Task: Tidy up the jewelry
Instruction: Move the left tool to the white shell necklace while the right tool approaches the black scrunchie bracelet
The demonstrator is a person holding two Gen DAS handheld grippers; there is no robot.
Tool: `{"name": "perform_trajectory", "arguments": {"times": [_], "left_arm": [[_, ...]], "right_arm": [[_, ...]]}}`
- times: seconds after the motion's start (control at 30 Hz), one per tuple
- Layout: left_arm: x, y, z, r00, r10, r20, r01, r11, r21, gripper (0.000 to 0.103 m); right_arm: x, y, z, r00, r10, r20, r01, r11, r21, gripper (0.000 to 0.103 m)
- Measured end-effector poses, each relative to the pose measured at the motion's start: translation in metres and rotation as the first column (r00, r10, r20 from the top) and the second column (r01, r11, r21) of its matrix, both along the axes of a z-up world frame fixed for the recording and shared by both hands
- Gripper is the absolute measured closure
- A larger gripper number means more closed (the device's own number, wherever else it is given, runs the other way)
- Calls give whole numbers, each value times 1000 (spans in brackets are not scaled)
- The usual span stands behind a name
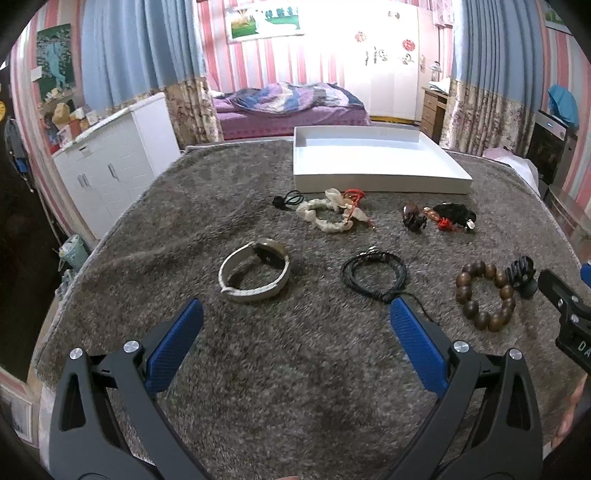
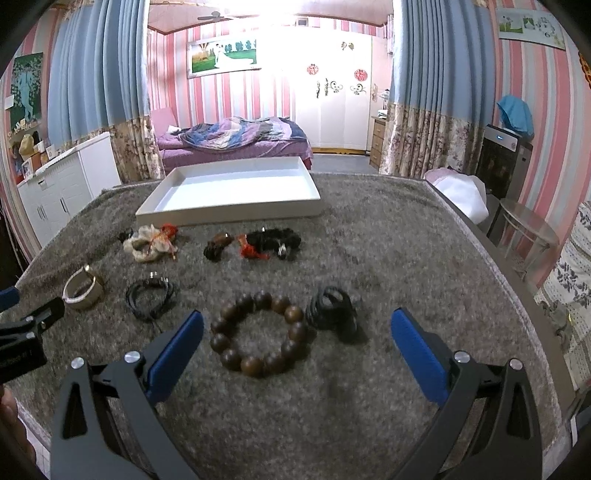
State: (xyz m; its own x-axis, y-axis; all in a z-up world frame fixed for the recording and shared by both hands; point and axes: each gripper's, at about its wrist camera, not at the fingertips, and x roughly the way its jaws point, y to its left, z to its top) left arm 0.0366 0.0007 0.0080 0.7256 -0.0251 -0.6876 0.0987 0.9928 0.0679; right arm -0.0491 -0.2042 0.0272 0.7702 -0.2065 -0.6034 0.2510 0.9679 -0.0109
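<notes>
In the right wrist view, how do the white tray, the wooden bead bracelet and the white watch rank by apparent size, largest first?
1. White tray, clearly the largest even though it is farthest.
2. Wooden bead bracelet; it lies nearest the camera, which may enlarge it.
3. White watch, smallest as seen.

Strong glare from the far window (image 2: 280,33) washes out the far wall; the near carpet (image 1: 295,369) is dim and slightly blurred, and edges bend and darken into black corners

The right gripper (image 2: 297,332) gapes wide over the wooden bead bracelet (image 2: 259,334) on grey carpet (image 2: 406,258); a white tray (image 2: 229,210) sits beyond.
</notes>
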Motion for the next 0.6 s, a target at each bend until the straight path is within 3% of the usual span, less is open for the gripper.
{"name": "perform_trajectory", "arguments": {"times": [0.27, 0.43, 0.6], "left_arm": [[36, -3, 9, 999, 2, -32, -1, 1000, 20, 3], [63, -4, 8, 996, -32, -81, 31, 999, -14, 3], [85, -6, 15, 998, -32, -56, 32, 999, -2, 3]], "right_arm": [[36, -6, 15, 999, 30, -33, -30, 999, -11, 2], [63, -10, 19, 993, 95, -70, -96, 995, -8, 2], [84, -19, 20, 990, 104, -91, -103, 995, 11, 2]]}}
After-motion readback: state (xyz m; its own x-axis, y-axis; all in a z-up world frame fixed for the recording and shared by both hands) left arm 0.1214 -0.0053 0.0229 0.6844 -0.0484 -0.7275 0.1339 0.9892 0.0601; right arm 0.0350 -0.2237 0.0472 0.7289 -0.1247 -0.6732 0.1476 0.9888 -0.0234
